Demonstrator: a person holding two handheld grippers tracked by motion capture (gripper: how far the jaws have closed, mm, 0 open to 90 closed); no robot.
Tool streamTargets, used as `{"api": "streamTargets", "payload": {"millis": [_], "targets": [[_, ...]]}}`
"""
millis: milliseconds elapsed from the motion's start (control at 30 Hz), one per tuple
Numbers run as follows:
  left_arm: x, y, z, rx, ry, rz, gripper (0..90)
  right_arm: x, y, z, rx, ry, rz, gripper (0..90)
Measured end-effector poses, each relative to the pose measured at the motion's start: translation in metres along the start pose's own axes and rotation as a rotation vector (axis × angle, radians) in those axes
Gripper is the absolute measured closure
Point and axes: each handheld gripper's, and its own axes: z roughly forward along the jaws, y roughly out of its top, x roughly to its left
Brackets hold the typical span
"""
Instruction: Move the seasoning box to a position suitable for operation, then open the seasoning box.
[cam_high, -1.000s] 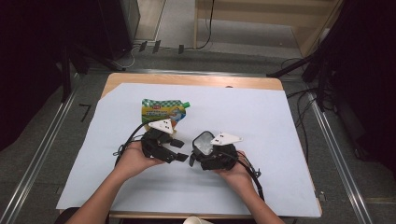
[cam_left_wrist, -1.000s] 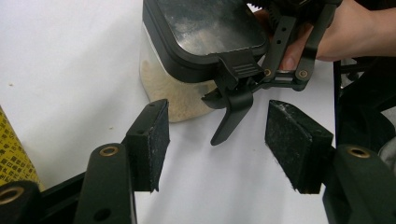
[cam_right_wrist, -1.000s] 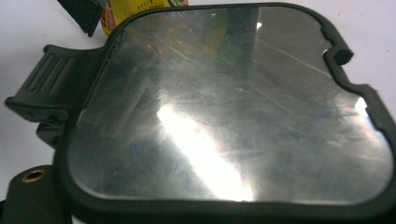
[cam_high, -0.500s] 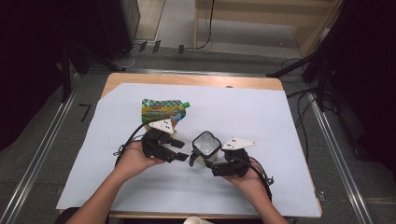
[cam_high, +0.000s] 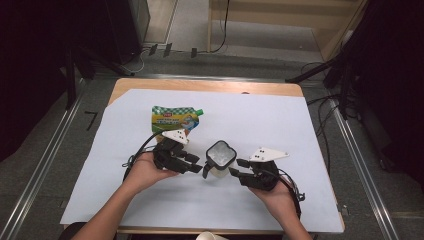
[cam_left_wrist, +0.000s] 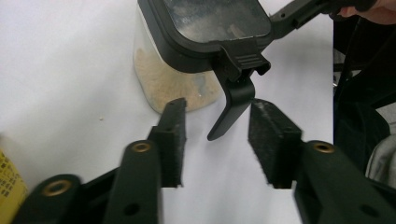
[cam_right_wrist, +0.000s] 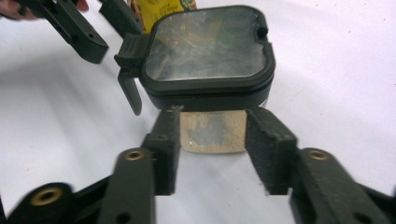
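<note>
A wooden table (cam_high: 200, 86) covered with white paper (cam_high: 280, 125) stands on a grey floor. Nearest the person, the right gripper (cam_high: 235, 167) has just been closing, its pads on the clear square container of beige powder (cam_high: 219, 162) under its black-framed lid (cam_right_wrist: 208, 46). The left gripper (cam_high: 198, 167), also narrowing, straddles the lid's hanging black latch (cam_left_wrist: 233, 100) without touching. Farther off lies a green-and-yellow spouted pouch (cam_high: 175, 118).
</note>
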Motion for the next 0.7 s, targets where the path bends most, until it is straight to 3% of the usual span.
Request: {"api": "streamTargets", "payload": {"millis": [167, 300, 433, 700], "targets": [[0.001, 0.000, -0.001, -0.023, 0.013, -0.012, 76.8, -0.003, 0.001, 0.000, 0.011, 0.007, 0.016, 76.0], [0.001, 0.000, 0.002, 0.000, 0.012, -0.002, 84.1, -0.003, 0.002, 0.002, 0.030, 0.010, 0.031, 84.0], [-0.001, 0.000, 0.007, 0.023, 0.011, 0.010, 87.4, -0.001, 0.003, 0.002, 0.030, 0.007, 0.026, 90.0], [-0.003, 0.000, 0.014, 0.042, 0.015, 0.032, 88.2, -0.001, 0.002, 0.006, 0.043, 0.008, 0.032, 90.0]]}}
